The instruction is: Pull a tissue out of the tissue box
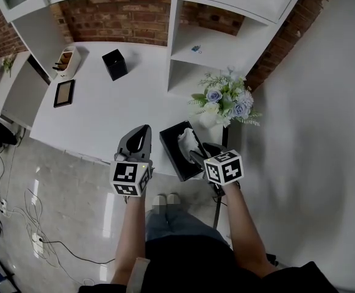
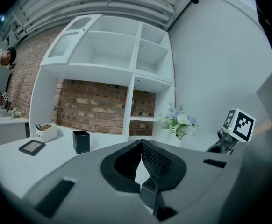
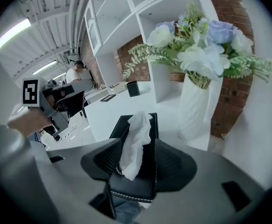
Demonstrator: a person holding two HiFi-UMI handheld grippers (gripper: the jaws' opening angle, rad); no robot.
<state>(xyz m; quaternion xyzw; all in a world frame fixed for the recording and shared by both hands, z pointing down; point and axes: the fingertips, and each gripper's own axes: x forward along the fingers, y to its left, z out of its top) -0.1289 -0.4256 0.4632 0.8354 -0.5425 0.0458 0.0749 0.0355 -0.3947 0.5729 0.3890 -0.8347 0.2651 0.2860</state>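
Right gripper (image 3: 138,143) stands open around the soft, easily torn tissue (image 3: 138,122) poking from the black tissue box (image 1: 172,140) at the table's (image 1: 104,108) lower-right corner, probably best pinched low; left gripper (image 2: 140,143) closed, empty.

Soft paper tissue (image 3: 136,134); matt, stitched leather-look tissue box (image 3: 132,186).

No legible text or labels anywhere

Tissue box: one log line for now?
right hand-held gripper: open around tissue; left hand-held gripper: shut, empty; tissue box: tissue not out
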